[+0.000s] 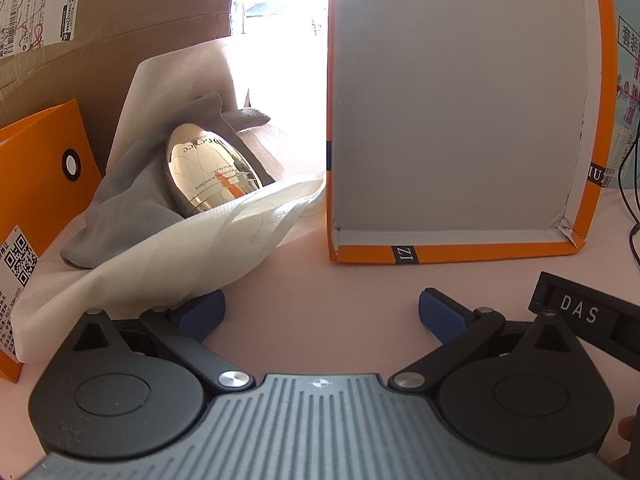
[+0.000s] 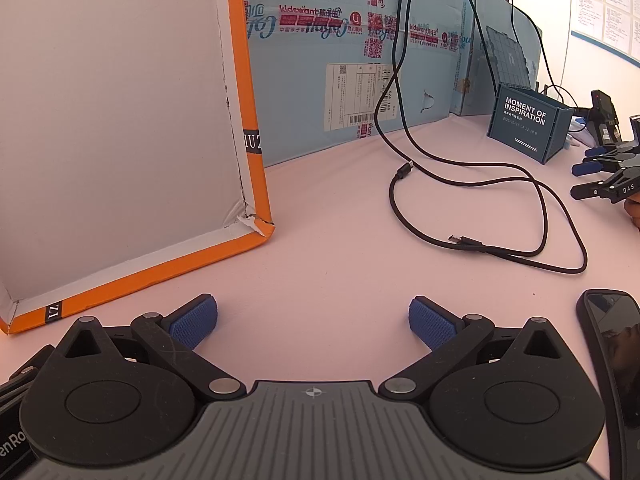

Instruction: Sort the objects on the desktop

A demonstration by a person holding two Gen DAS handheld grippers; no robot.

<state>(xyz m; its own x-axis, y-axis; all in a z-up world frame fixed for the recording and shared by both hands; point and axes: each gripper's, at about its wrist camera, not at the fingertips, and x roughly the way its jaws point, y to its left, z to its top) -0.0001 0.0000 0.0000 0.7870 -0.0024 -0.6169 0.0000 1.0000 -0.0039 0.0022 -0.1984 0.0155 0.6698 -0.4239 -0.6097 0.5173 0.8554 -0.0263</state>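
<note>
On the pink table, both the left hand-held gripper and right hand-held gripper stood spread apart, empty, before the orange box.

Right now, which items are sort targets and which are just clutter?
Likely job items:
gold sunscreen bottle
grey cloth
white bag
black USB cable
phone
orange box lid

Probably just lying about:
blue shipping carton
brown carton
blue desk stand
</note>
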